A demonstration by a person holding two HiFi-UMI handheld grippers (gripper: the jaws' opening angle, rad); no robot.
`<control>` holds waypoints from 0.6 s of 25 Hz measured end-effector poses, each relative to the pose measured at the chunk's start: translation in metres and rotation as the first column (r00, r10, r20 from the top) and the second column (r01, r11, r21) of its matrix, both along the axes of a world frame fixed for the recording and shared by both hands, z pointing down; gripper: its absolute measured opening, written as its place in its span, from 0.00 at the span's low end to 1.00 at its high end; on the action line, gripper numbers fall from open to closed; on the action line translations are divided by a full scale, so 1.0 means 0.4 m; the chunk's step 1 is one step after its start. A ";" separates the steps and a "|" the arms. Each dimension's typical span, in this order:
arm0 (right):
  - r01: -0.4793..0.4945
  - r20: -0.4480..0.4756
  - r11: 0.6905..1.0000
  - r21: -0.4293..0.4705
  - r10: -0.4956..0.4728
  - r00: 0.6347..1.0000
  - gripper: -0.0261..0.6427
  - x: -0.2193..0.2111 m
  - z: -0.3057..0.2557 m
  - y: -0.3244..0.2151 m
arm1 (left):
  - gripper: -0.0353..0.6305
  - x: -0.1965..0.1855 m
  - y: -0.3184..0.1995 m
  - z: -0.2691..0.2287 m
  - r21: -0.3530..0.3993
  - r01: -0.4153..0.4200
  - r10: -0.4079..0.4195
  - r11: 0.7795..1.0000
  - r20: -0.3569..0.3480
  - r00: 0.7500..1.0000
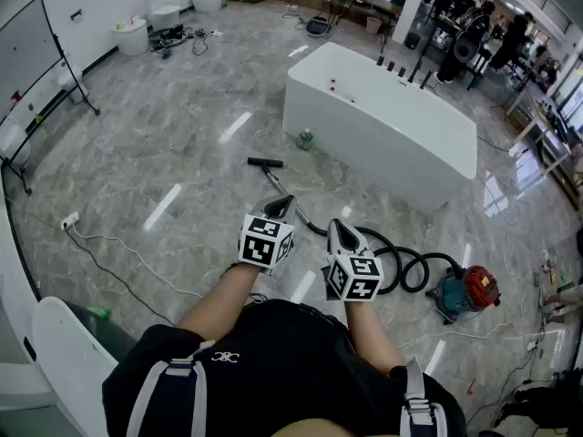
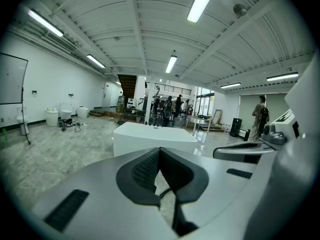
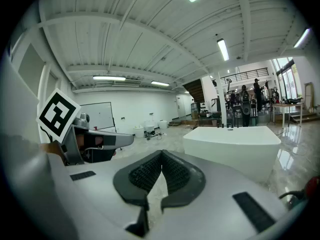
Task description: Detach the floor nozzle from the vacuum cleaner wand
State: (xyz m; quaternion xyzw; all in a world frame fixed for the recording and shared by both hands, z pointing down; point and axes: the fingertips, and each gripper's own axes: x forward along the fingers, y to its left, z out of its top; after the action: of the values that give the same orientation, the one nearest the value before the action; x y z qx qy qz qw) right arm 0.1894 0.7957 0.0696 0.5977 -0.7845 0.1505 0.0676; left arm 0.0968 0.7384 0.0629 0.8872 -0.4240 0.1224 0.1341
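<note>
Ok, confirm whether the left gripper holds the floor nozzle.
No, the left gripper has its jaws shut on nothing; the floor nozzle lies on the floor.

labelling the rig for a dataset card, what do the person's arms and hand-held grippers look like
Both the left hand-held gripper and right hand-held gripper have pale grey shells, black ribbed pads and a white cube with black square markers. The person wears a black short-sleeved top with grey shoulder straps.

The right gripper (image 3: 160,159) has its dark ribbed fingers (image 3: 144,174) pressed tip to tip, nothing between them. Past them a long white tub (image 3: 235,140) stands on the marble floor (image 3: 170,141). At left hangs the left gripper (image 3: 125,140) with its marker cube (image 3: 58,113), and a whiteboard (image 3: 100,115) stands by the far wall.
</note>
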 end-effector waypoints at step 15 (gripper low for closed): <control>0.050 0.020 0.998 -0.044 -0.049 0.999 0.06 -0.059 0.043 -0.094 | 0.06 -0.057 -0.069 0.062 -0.054 0.036 -0.034 0.998 0.037 0.999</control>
State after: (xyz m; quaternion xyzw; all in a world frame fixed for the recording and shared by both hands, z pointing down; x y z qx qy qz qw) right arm 0.1659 0.7582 0.0870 0.5751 -0.7962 0.1716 0.0770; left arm 0.0741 0.7107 0.0876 0.8733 -0.4385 0.1477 0.1526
